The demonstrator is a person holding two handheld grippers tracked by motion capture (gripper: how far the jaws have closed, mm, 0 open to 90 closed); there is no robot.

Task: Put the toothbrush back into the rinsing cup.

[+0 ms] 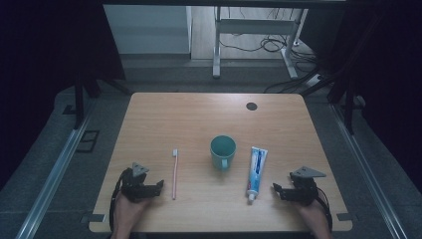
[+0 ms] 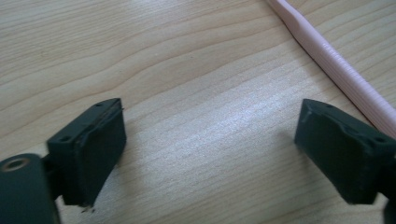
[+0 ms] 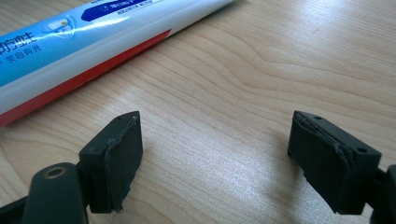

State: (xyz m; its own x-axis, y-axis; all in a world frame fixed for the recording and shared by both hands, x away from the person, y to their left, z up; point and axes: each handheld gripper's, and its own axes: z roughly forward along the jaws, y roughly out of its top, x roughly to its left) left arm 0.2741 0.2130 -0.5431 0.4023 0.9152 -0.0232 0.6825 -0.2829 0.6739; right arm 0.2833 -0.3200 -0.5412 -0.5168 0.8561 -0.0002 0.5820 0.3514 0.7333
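Both mine idle on the light wooden table [image 1: 164, 109]: left gripper [image 1: 160, 185] released, nothing between its jaws, just beside the thin pink plastic toothbrush [image 1: 174, 174]. Right gripper [image 1: 275, 189] released too, near the white-and-blue toothpaste tube [image 1: 256, 172]. Teal ceramic mug [image 1: 222, 151] stands between them. Tube print unreadable; mug's inside hard to see.

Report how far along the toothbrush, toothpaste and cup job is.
Done: nothing visible yet. The pink toothbrush and toothpaste tube lie flat on the table, either side of the empty green cup.
In hand: nothing. The left gripper and right gripper rest open beside them.
Left: every pick-up; likely both go into the cup.
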